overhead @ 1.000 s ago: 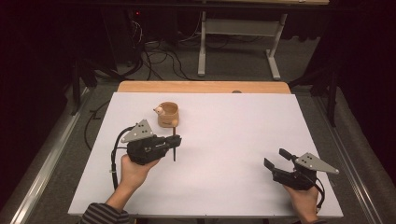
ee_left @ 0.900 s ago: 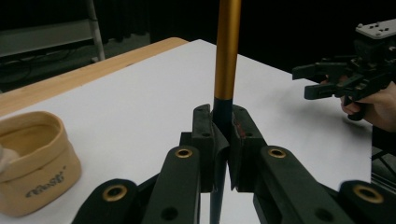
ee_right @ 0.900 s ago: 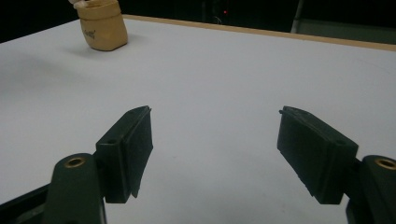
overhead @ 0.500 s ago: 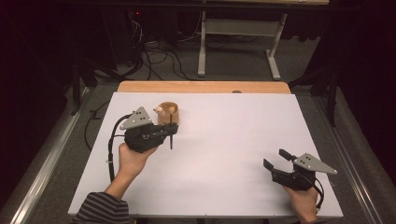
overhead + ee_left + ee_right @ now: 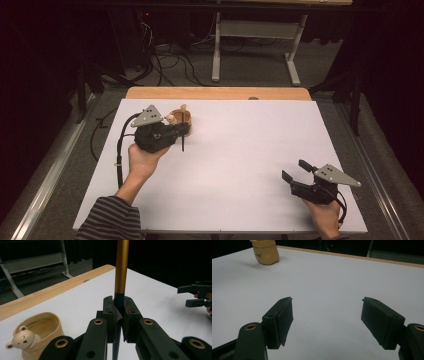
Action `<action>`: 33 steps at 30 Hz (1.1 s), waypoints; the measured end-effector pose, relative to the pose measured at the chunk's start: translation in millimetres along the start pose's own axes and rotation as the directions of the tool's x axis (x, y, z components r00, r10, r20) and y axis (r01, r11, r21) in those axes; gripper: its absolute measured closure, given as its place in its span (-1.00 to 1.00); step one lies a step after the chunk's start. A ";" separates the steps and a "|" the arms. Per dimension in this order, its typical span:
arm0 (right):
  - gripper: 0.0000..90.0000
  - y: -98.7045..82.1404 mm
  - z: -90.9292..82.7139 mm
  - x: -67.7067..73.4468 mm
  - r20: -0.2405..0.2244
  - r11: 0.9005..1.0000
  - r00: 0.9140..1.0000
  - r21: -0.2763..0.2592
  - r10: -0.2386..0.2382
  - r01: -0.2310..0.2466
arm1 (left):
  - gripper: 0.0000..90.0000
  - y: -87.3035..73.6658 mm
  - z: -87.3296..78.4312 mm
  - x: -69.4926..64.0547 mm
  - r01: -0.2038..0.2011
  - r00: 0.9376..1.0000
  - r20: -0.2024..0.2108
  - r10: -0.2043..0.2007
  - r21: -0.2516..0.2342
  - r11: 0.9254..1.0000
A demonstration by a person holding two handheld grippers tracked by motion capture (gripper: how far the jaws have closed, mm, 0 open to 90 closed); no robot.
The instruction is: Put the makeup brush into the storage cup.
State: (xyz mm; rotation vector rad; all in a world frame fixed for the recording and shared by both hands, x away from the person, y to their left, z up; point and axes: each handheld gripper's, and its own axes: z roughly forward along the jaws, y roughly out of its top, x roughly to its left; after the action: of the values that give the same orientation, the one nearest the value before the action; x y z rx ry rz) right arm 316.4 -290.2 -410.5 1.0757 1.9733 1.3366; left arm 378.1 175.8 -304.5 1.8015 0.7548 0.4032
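Observation:
A slim pen [image 5: 121, 265], gold above and dark below, stands upright between the jaws of my left gripper [image 5: 118, 302], which is shut on its dark part. In the high view that gripper [image 5: 183, 131] hovers at the table's far left, with the pen's dark tip [image 5: 182, 145] pointing down. Just beyond it, close on its far side, sits a tan ceramic cup with a small bear figure [image 5: 181, 118], seen low left in the left gripper view [image 5: 40, 337]. My right gripper [image 5: 295, 170] rests at the near right, jaws wide apart [image 5: 327, 315] with nothing between them.
A white sheet covers the table [image 5: 240, 150], with a wooden strip [image 5: 215, 93] along the far edge. The cup [image 5: 265, 251] shows far off in the right gripper view. Cables and a white metal stand [image 5: 252, 37] lie on the floor beyond the table.
My left hand has carried the pen away from me and slightly up, closing in on the bear cup. The right gripper has stayed in place.

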 end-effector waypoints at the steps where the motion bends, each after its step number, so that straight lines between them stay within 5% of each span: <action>1: -0.40 0.0 -0.1 -0.1 0.000 1.000 1.000 0.000 0.002 -0.002 | 0.84 0.7 0.9 1.2 0.000 1.000 -0.003 0.000 0.000 1.000; 19: -0.40 -0.1 -0.7 0.9 -0.006 1.000 1.000 0.000 0.002 -0.002 | 0.84 7.5 14.3 27.1 0.059 0.996 -0.073 -0.058 0.003 0.998; 33: -0.41 -0.1 -0.3 -0.1 -0.012 1.000 1.000 -0.004 0.004 -0.004 | 0.84 16.9 24.0 39.1 0.048 0.991 -0.121 -0.047 0.008 0.999</action>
State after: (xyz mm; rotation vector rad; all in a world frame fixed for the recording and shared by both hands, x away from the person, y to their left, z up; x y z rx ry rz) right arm 316.2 -290.4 -410.4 1.0727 1.9777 1.3518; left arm 426.6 181.2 -300.6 1.7774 0.8842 0.4811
